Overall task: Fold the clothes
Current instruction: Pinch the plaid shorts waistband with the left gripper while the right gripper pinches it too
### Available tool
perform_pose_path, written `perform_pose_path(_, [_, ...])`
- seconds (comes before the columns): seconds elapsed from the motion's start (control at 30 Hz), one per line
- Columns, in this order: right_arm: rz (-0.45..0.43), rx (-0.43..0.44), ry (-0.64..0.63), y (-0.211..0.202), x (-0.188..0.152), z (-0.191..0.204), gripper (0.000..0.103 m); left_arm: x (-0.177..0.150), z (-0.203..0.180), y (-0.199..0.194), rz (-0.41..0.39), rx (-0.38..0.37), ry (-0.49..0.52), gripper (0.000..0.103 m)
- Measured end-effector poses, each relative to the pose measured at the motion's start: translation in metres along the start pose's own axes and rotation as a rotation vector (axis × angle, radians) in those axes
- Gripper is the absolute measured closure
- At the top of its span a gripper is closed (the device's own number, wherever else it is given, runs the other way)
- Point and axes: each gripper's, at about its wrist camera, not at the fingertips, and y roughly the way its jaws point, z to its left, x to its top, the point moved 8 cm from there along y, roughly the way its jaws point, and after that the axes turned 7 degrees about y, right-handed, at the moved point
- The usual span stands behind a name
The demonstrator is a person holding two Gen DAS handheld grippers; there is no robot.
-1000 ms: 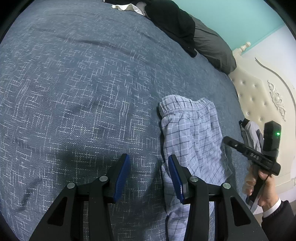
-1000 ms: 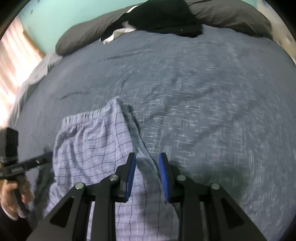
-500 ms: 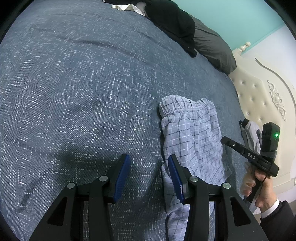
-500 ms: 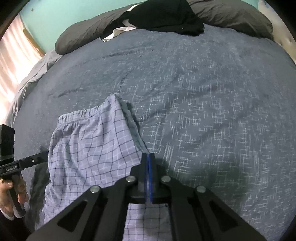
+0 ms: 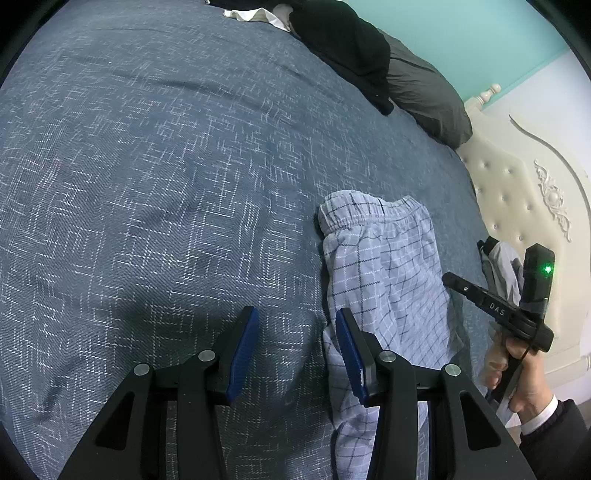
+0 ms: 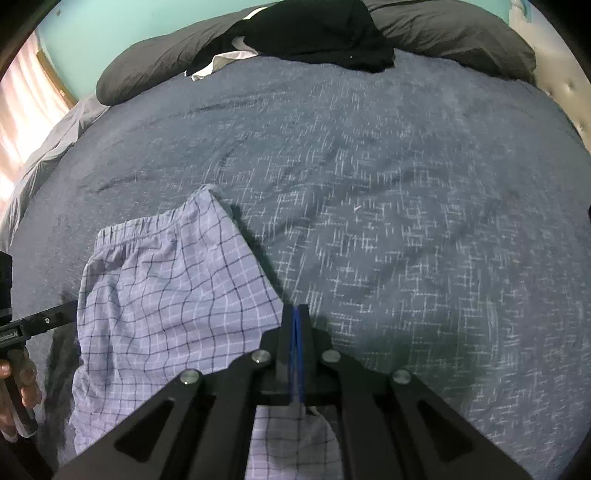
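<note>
Checked pyjama trousers point(image 6: 166, 295), pale blue with a dark grid, lie on the bed point(image 6: 406, 221), which has a dark blue woven cover, at its near edge, close to the corner by the cream tufted headboard point(image 5: 517, 192). Elastic waistband end points toward the far edge; cloth is rumpled, folded lengthwise, one long edge raised in a ridge. Right claw point(image 6: 296, 325): blue pads pressed together, clamped on the trousers' right long edge, with checked cloth visible on either side of and beneath the black linkage. Right-wrist view is slightly blurred over the bedcover. Left claw point(image 5: 293, 354): pads stand apart, nothing between them except bedcover; the right-hand pad sits just beside, possibly touching, the trousers' other long edge; contact cannot be told. In the left-wrist view, the person's right hand point(image 5: 517, 373), dark sleeve with white cuff, holds the other gripper's handle, a green light showing on its body. Along the far edge of the bed: a grey pillow point(image 6: 461, 33), a black garment point(image 6: 317, 33) heaped upon it, a bit of white cloth point(image 6: 221, 61) beside.
</note>
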Motion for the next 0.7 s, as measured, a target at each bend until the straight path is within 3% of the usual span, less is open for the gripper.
perform_pose_path(0.2, [0.032,0.017,0.07,0.009,0.001,-0.004,0.102,-0.001,0.002,-0.002,0.0,0.001,-0.004,0.056])
perform_pose_path(0.47, [0.004,0.079,0.148,-0.005,0.013,-0.012,0.102,0.0,0.004,-0.009,-0.009,-0.003,-0.013,0.056])
perform_pose_path(0.7, [0.017,0.119,0.093,-0.012,0.038,0.017,0.1,0.009,-0.001,-0.007,-0.008,-0.022,-0.026,0.056])
